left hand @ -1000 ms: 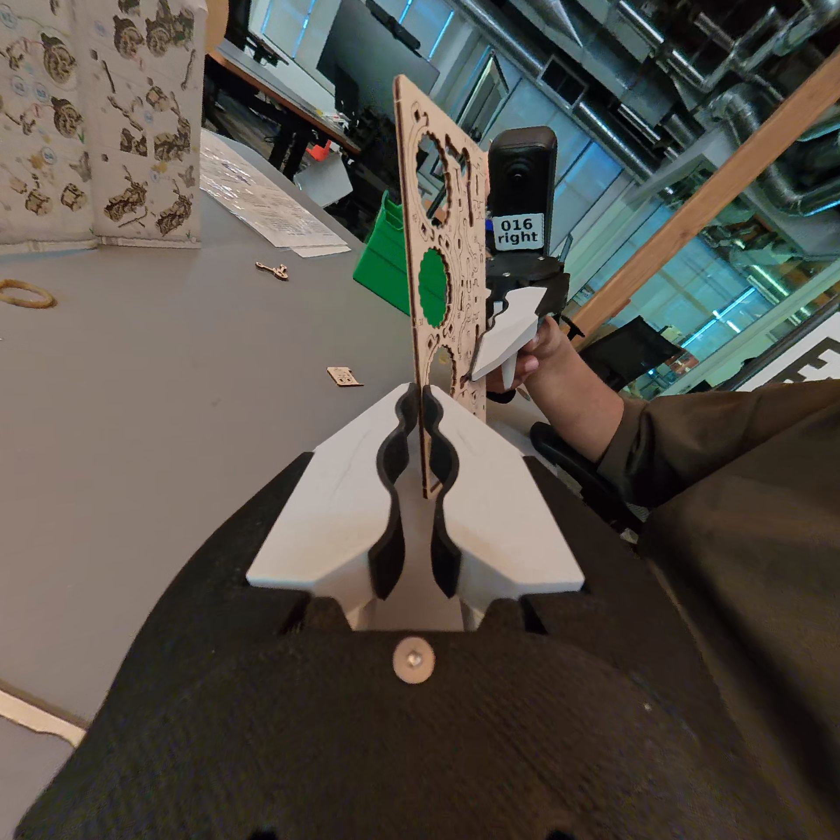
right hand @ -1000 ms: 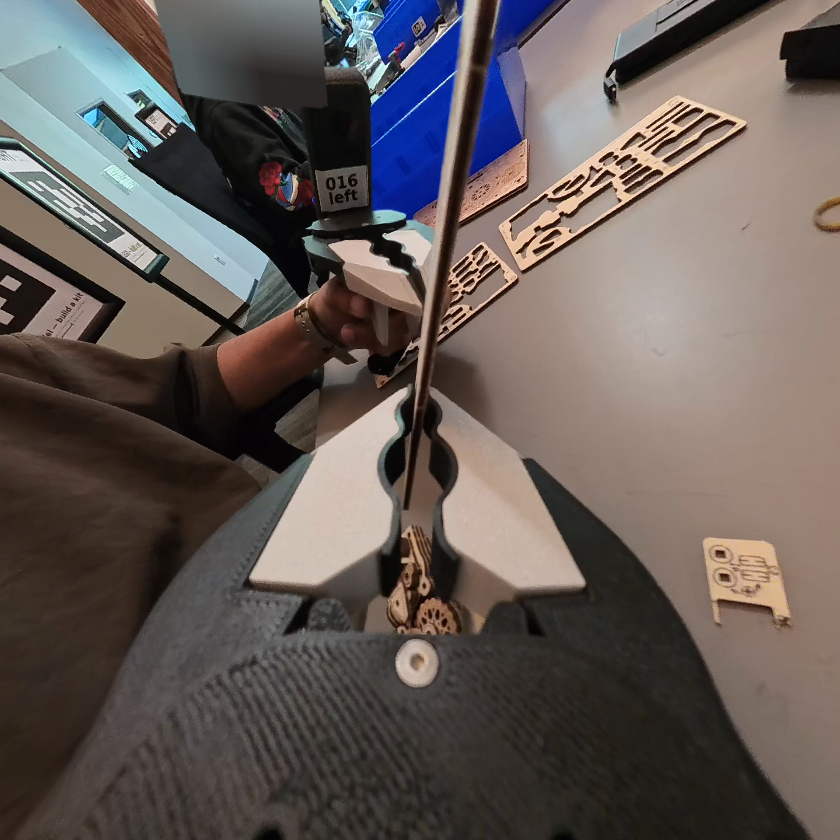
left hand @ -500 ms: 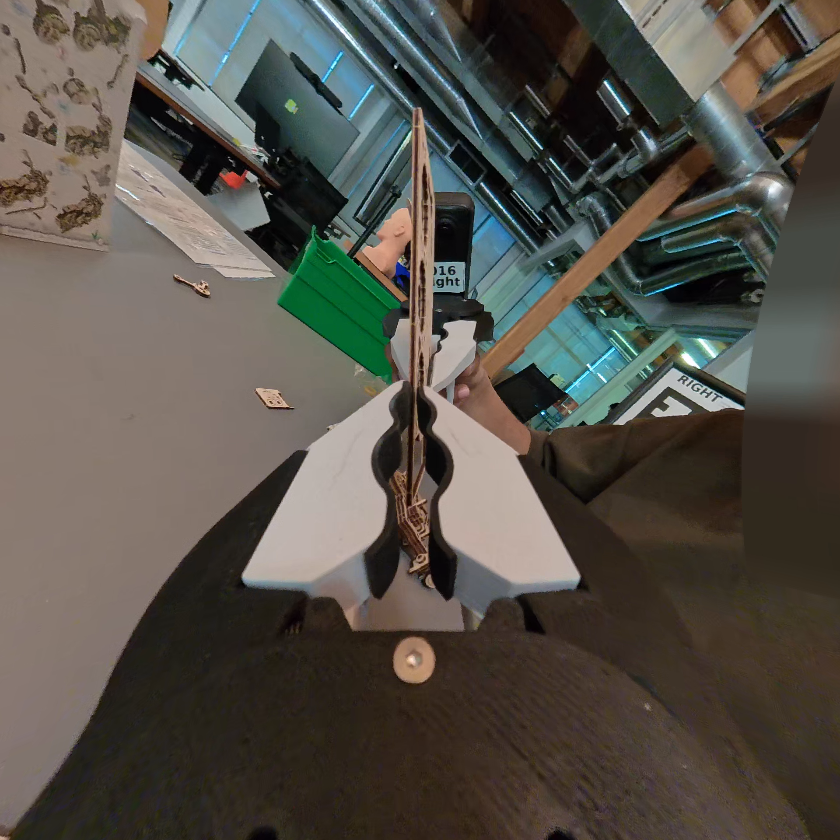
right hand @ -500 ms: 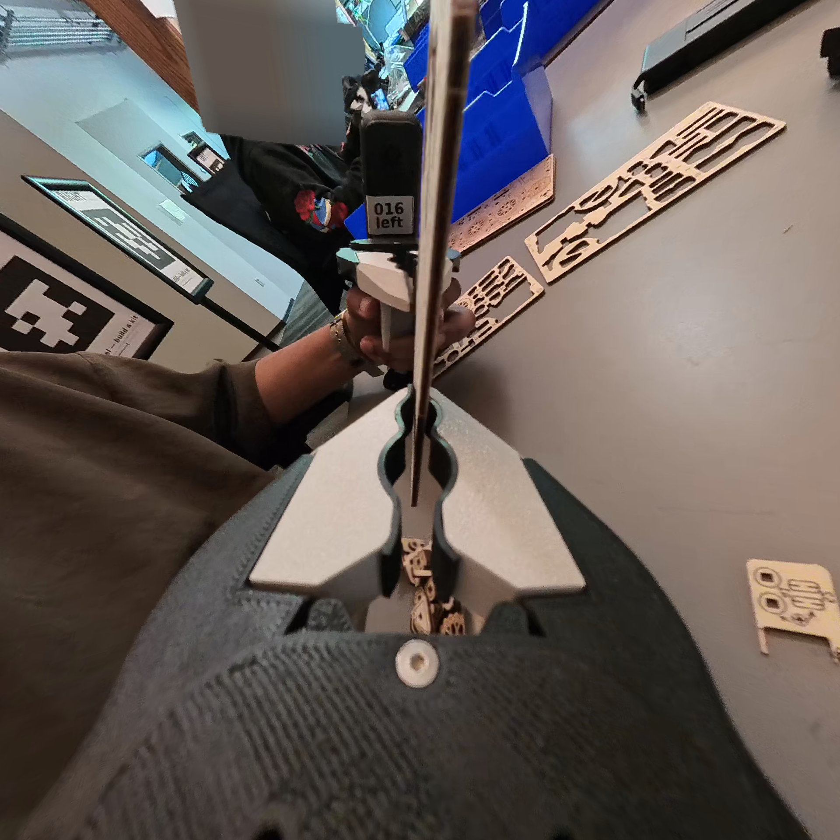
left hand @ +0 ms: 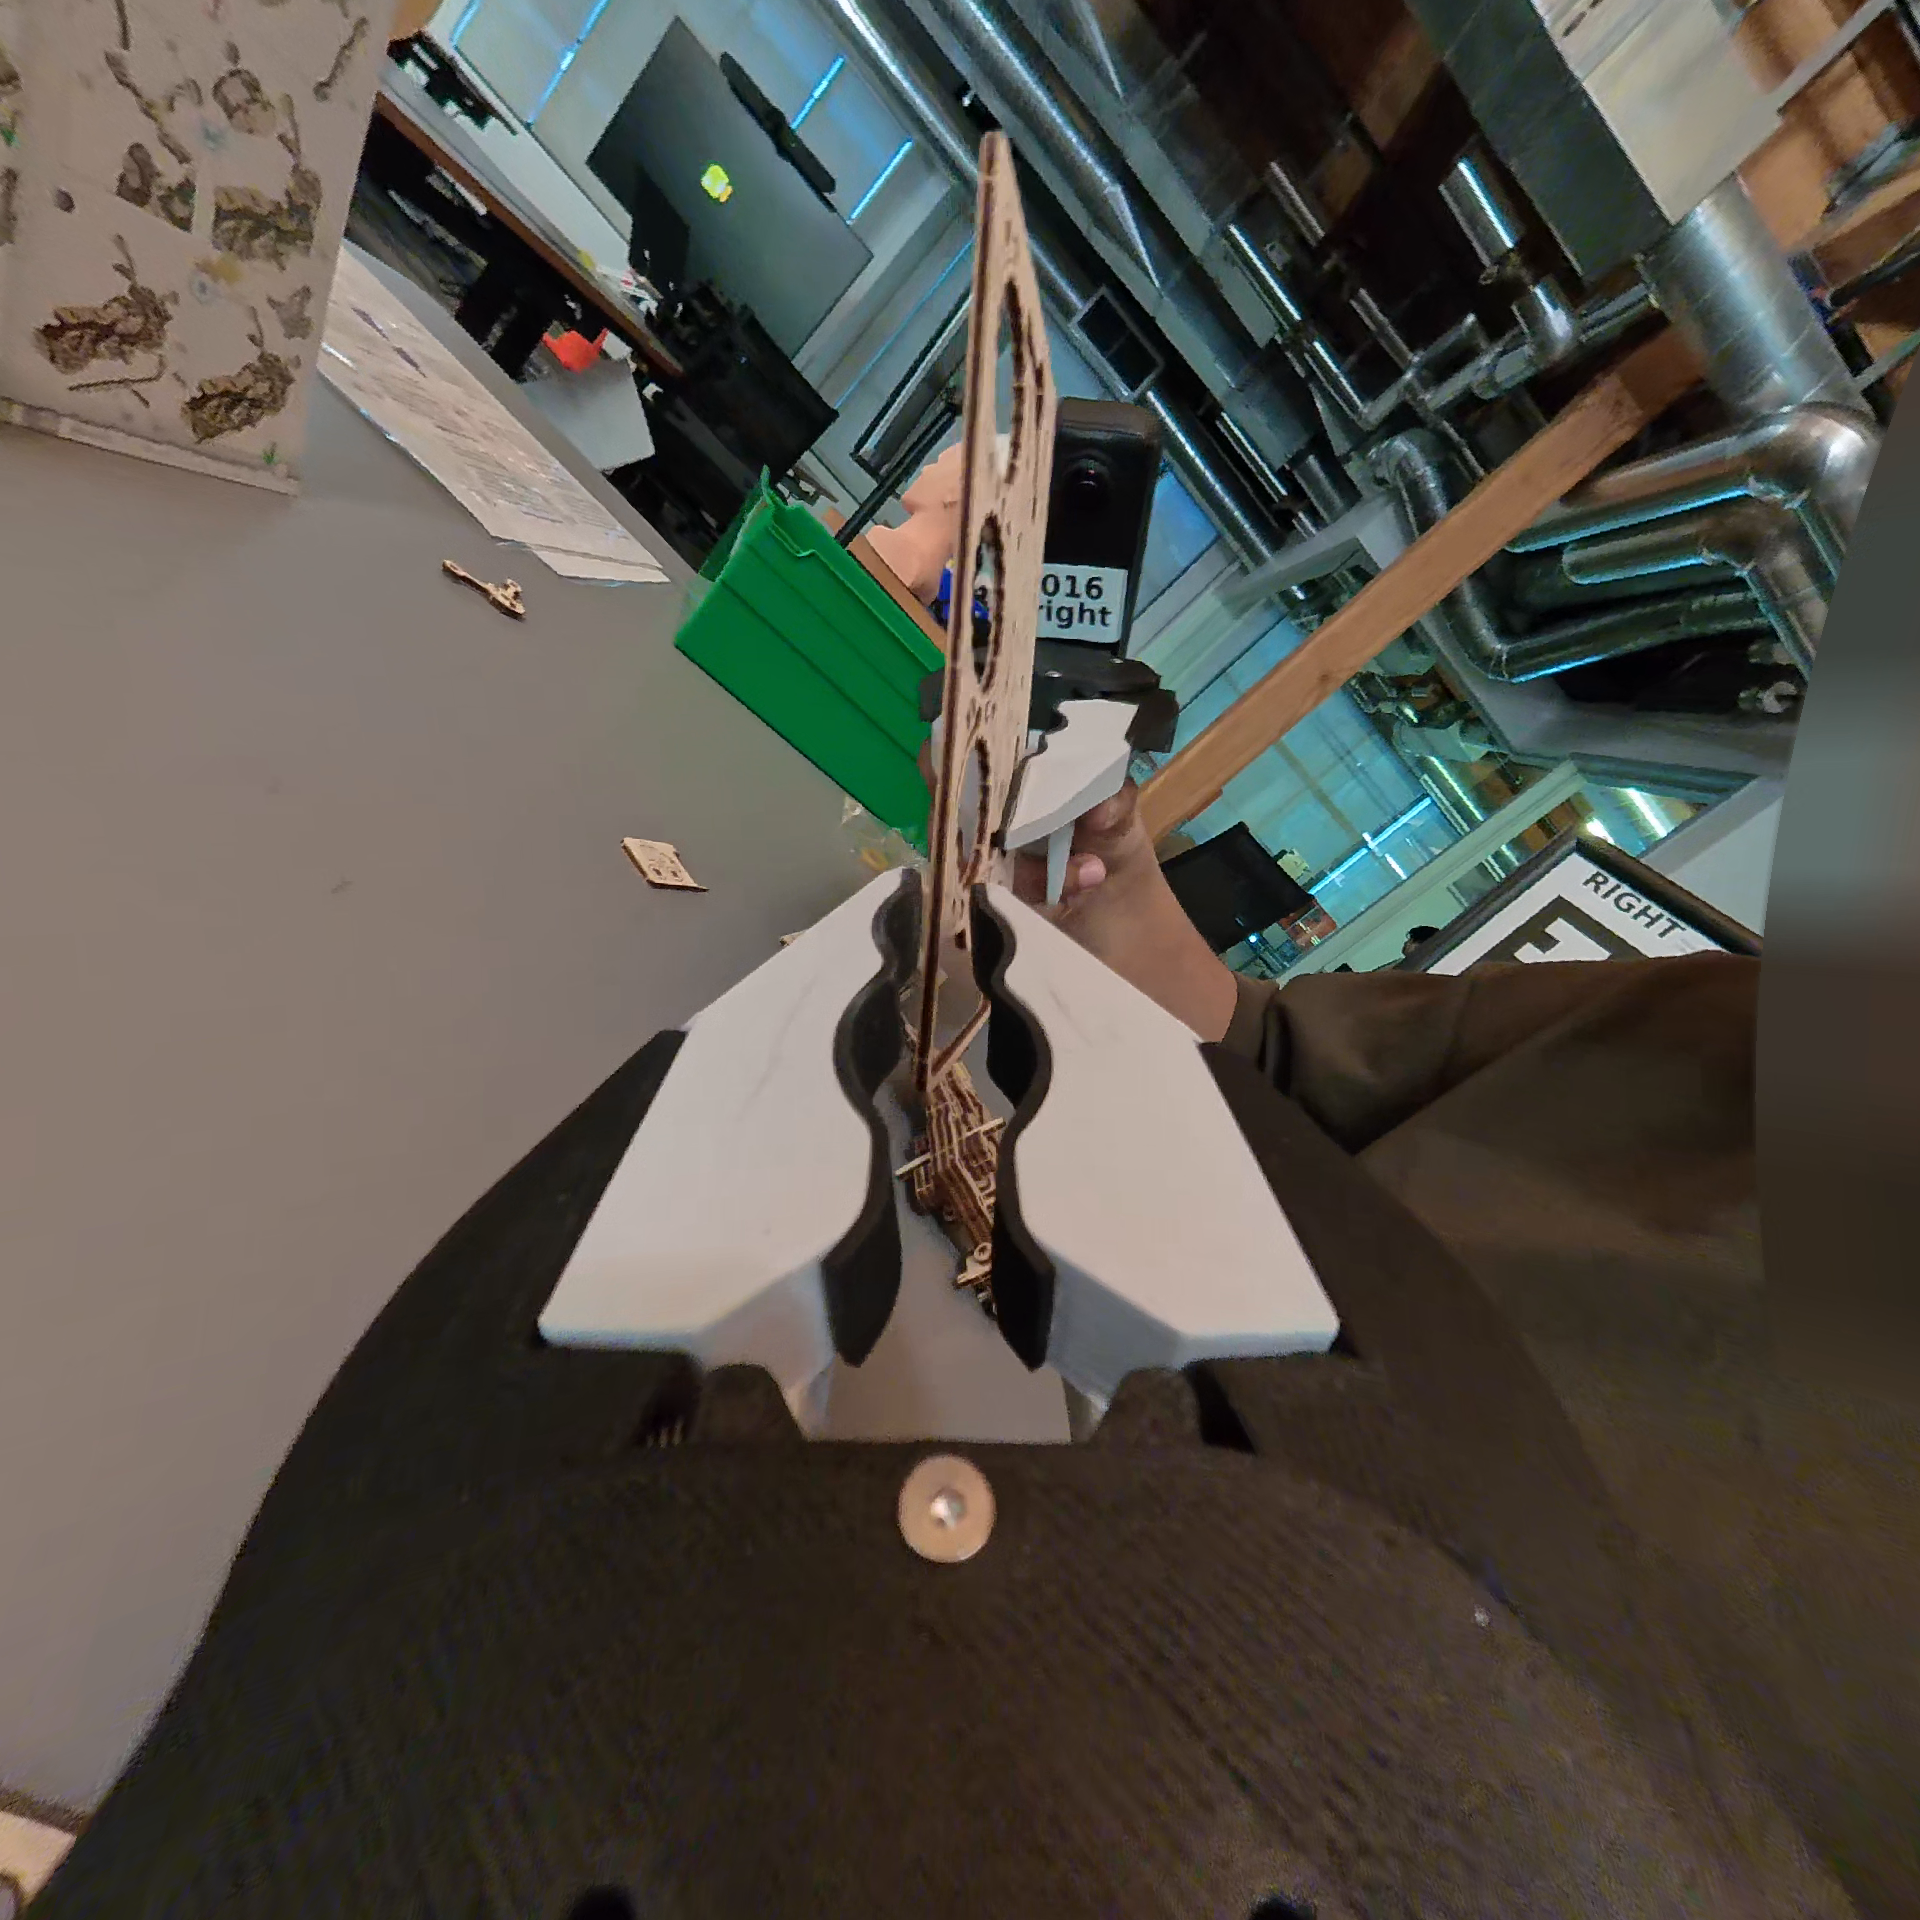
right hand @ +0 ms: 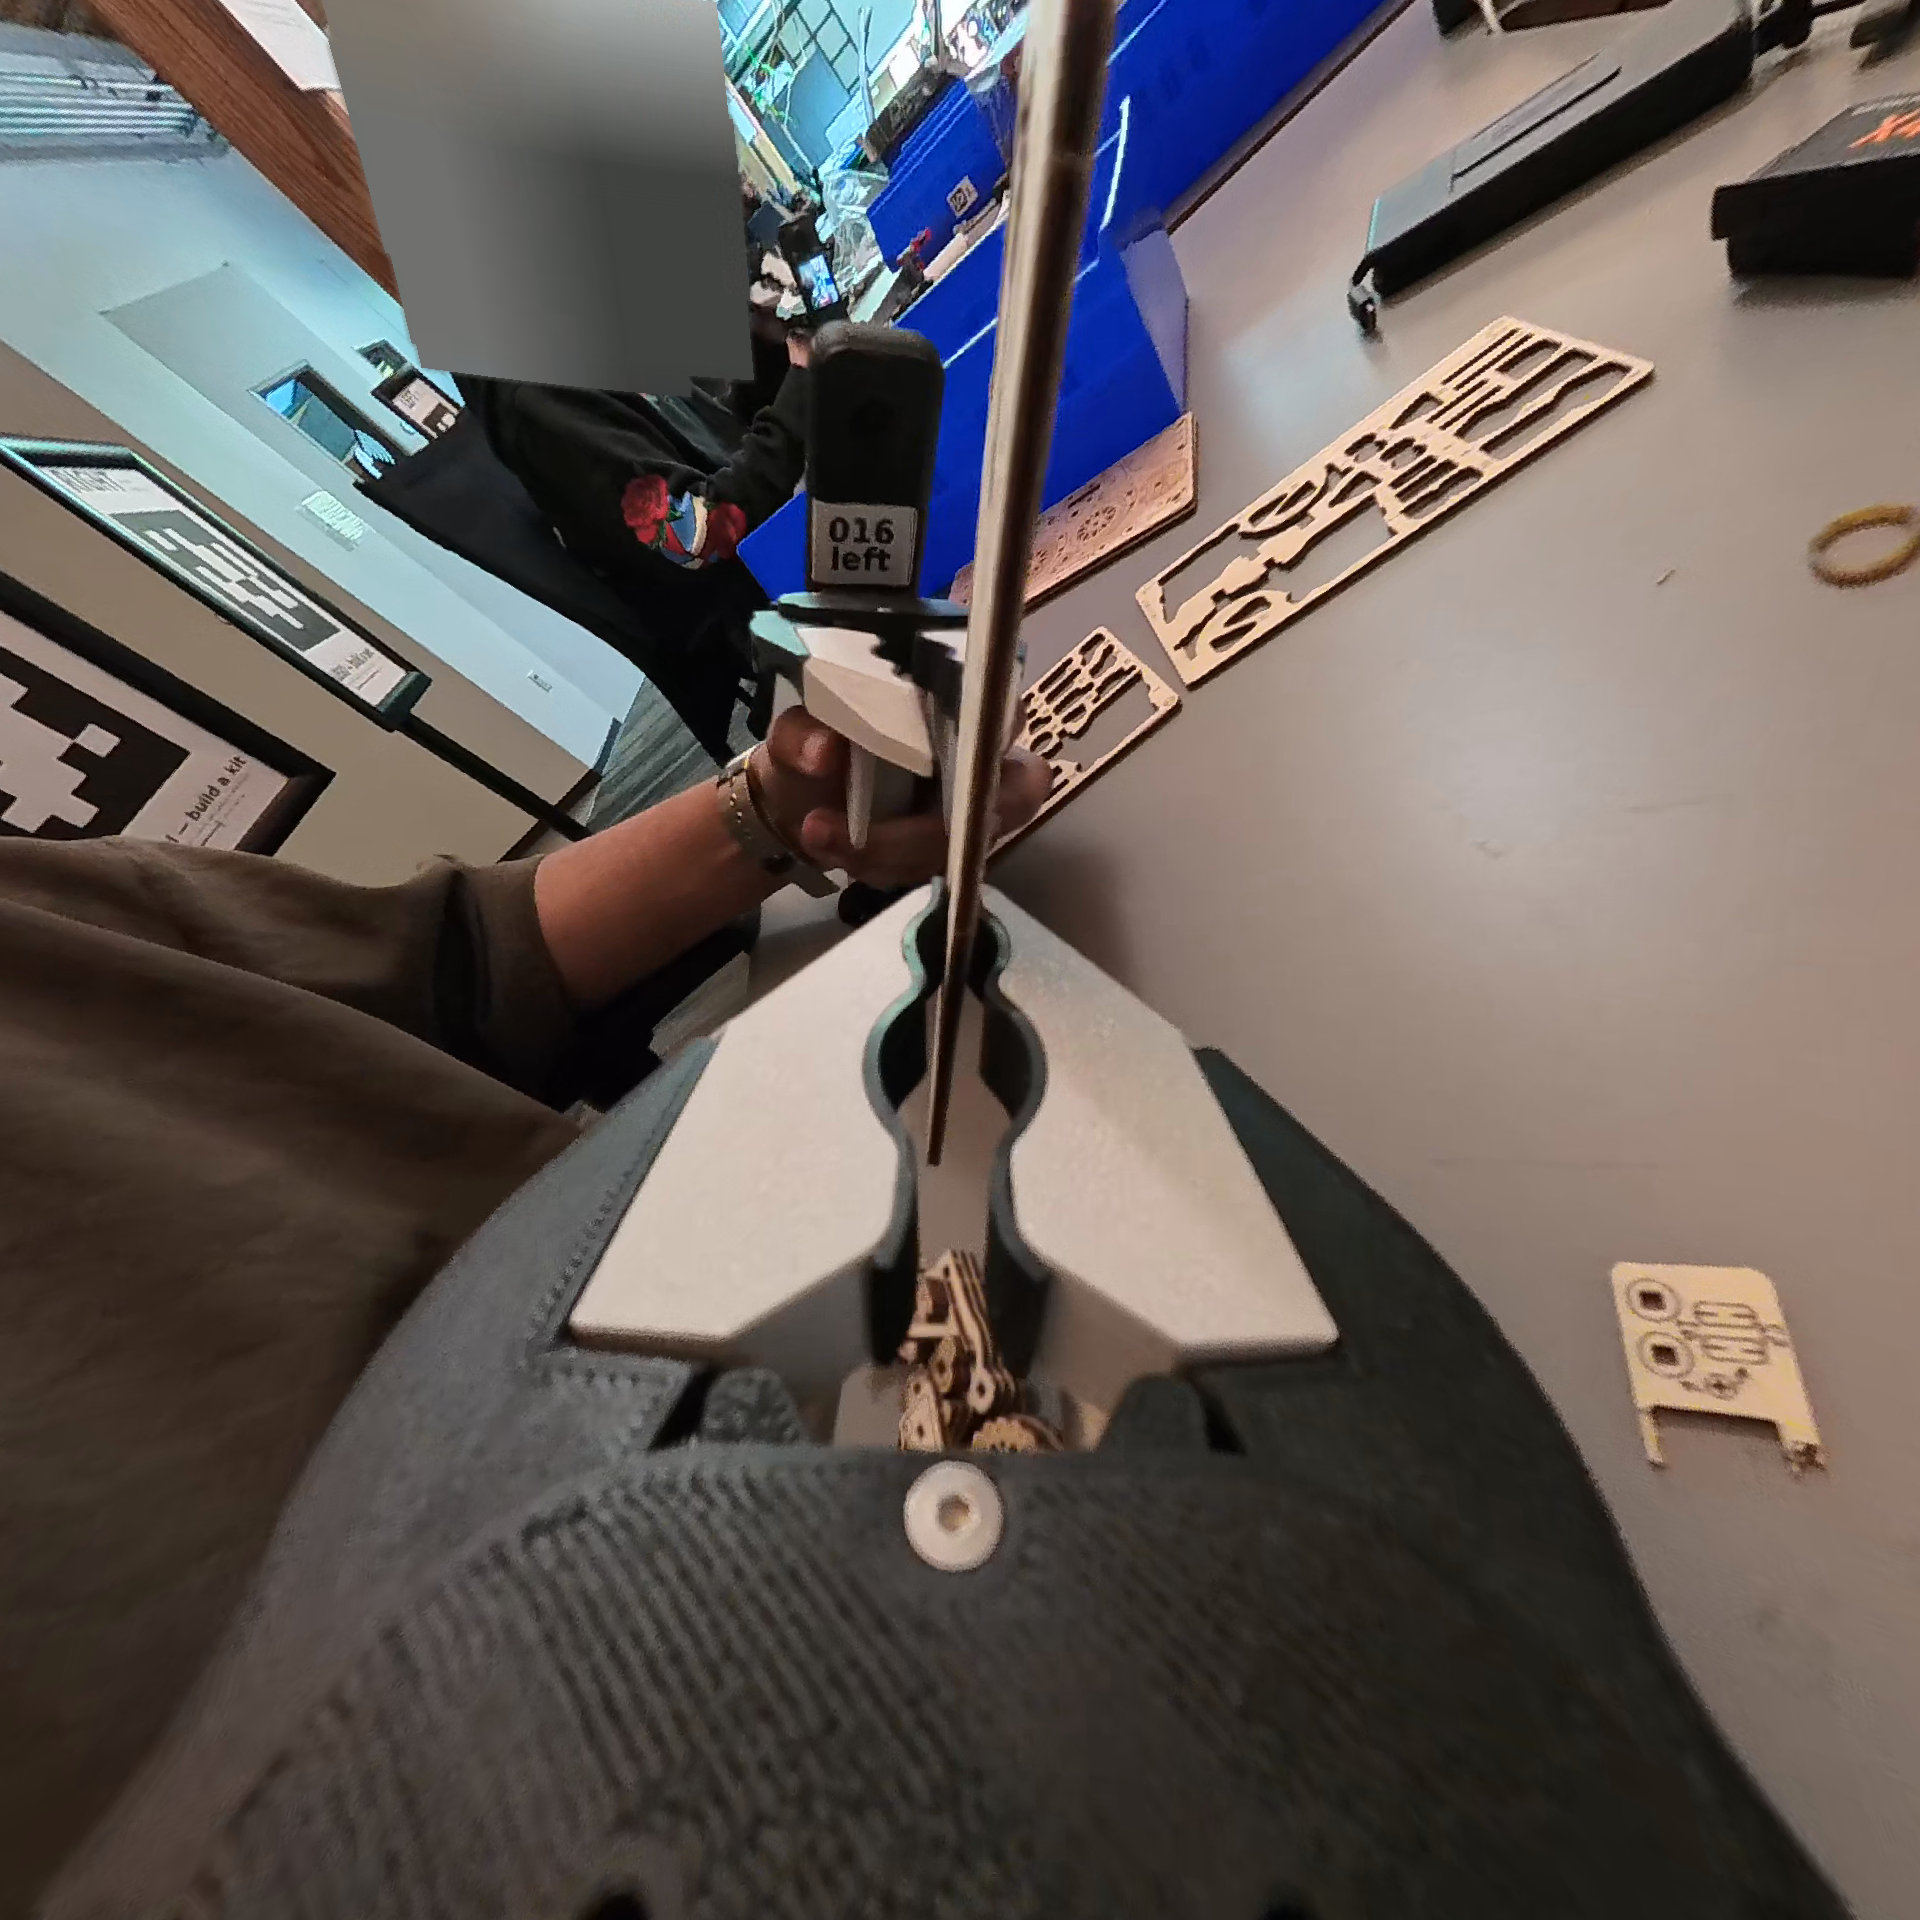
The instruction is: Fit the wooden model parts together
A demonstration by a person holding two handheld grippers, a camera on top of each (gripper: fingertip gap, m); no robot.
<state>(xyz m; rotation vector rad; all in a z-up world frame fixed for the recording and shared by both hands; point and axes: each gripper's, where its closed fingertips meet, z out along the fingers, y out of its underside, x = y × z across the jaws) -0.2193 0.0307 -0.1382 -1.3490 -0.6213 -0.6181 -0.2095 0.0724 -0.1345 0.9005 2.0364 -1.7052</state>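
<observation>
Grey table (right hand: 1455, 935) bears wooden cut-out sheets (right hand: 1392, 499) and a rubber band (right hand: 1865, 542).

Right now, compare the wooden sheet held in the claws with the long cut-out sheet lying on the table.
The held wooden sheet stands on edge in the air, pinched by both claws; the long cut-out sheet lies flat on the grey table, untouched. The held one shows large oval holes; the flat one shows mostly narrow slots. Both are thin, pale laser-cut wood.

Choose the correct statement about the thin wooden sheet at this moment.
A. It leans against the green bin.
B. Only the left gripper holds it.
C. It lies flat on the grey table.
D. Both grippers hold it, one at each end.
D: the wooden sheet stands on edge between the closed fingers of the left gripper and, at its far end, the right gripper.
</observation>
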